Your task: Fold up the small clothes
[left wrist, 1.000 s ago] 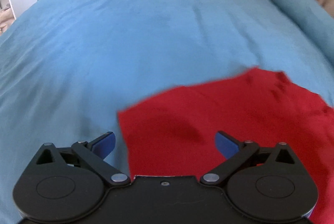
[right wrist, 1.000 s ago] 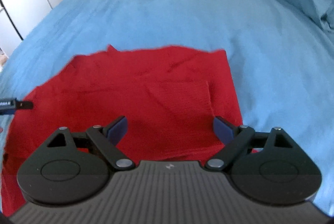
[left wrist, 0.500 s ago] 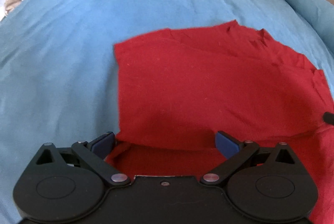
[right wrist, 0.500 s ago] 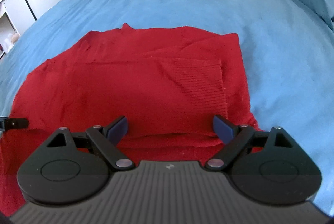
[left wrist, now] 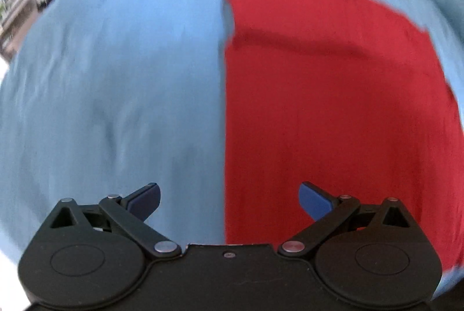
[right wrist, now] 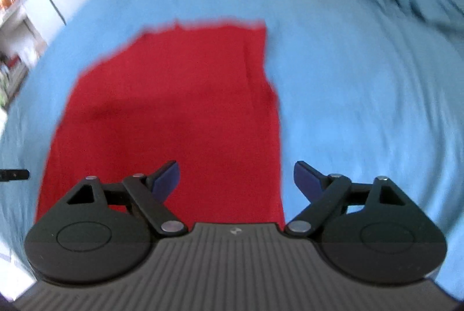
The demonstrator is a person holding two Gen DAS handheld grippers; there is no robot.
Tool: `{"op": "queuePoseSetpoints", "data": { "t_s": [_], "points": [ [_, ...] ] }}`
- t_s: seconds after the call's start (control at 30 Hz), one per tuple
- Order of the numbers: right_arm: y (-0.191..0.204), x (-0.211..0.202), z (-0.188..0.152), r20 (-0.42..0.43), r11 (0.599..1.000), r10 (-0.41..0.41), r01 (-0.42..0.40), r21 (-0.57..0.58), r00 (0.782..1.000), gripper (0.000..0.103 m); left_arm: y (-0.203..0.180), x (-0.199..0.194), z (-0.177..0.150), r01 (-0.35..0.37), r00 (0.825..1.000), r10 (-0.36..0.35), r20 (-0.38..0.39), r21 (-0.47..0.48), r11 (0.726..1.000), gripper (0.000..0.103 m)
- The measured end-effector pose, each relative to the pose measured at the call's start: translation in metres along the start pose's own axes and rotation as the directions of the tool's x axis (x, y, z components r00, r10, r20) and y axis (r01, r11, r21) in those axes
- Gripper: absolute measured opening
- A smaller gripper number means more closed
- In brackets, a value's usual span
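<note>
Though blurred, red garment [left wrist: 333, 108] lies cropped on bedspread [left wrist: 116, 79].

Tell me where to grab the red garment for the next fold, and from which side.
Probably the near corners of the red garment: it lies flat on the blue bedcover with long straight side edges. The left gripper straddles its left edge, the right gripper its right edge; both are open. Come in low from the near end.

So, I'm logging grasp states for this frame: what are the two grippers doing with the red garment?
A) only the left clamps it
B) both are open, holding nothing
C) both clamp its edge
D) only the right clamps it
B: the left gripper and right gripper both have fingers spread wide with no cloth between them, while the red garment lies flat on the blue bedspread.
</note>
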State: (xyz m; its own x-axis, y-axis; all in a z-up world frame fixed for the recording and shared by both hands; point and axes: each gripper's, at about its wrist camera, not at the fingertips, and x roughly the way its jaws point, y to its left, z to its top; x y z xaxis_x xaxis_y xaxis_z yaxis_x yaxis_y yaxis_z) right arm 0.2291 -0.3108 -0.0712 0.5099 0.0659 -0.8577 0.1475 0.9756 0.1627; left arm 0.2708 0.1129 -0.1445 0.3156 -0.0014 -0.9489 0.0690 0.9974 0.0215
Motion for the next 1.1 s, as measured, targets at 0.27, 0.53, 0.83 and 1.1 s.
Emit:
{"op": "queuePoseSetpoints", "data": {
  "t_s": [0.27,0.53,0.83,1.1],
  "points": [
    [-0.008,-0.008,-0.096,-0.263,0.997,-0.03,0.047,0.059,0.964,0.066,-0.002,0.024,-0.074,0.055,0.989,-0.053,-0.139,0.013,0.998,0.092],
    [-0.018,0.004,-0.131,-0.345,0.982,-0.015,0.079,0.173,0.939,0.058,0.0,0.029,-0.095,0.083,0.99,-0.081,-0.111,0.012,0.997,0.083],
    [-0.019,0.0,-0.14,-0.339,0.979,0.01,0.06,0.196,0.941,0.04,-0.007,0.02,-0.115,0.14,0.981,-0.134,-0.139,0.032,0.99,0.04],
    [-0.008,0.005,-0.137,-0.34,0.984,0.016,0.047,0.174,0.94,0.025,-0.019,0.027,-0.12,0.163,0.974,-0.155,-0.166,0.037,0.986,0.006]
  ]
}}
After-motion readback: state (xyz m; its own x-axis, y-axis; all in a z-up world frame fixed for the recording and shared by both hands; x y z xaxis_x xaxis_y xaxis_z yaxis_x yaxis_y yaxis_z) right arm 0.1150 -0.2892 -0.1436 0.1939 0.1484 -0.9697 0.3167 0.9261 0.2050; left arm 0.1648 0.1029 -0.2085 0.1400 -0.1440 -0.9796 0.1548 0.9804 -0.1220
